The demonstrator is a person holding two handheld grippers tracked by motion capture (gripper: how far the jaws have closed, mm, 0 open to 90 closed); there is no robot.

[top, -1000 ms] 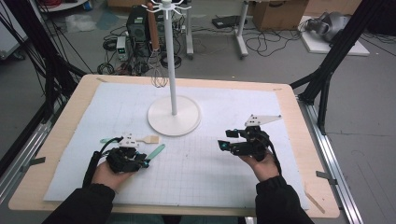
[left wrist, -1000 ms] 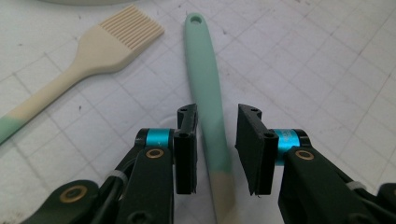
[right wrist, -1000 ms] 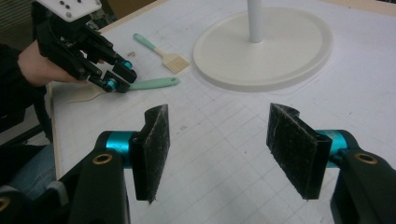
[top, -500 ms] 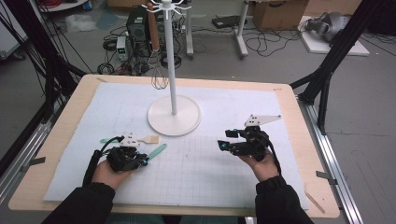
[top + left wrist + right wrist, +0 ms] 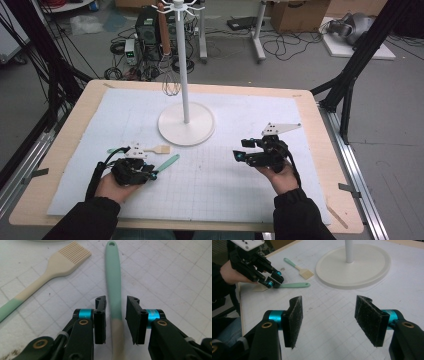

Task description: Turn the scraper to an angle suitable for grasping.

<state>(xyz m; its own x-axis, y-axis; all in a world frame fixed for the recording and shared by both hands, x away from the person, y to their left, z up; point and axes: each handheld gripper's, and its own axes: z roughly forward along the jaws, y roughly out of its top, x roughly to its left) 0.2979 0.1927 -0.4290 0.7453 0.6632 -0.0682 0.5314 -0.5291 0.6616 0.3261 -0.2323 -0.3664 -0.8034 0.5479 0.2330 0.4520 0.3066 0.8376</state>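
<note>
A mint-green utensil handle [image 5: 113, 277] with a cream lower part lies flat on the white gridded mat [image 5: 220, 185]. My left gripper [image 5: 116, 302] straddles it low over the mat. Its jaws have just been opening, and a thin gap shows on each side of the handle, so the pads do not press on it. In the high view this gripper [image 5: 152, 174] sits at the front left with the utensil [image 5: 167, 161] pointing away to the right. My right gripper [image 5: 329, 300] hovers open and empty over the mat at the front right [image 5: 240, 150].
A cream-bristled brush [image 5: 65, 261] with a mint handle end lies just left of the utensil [image 5: 157, 149]. A white stand with a round base [image 5: 172, 130] and a tall pole rises mid-table; a whisk [image 5: 171, 87] hangs from its top hooks.
</note>
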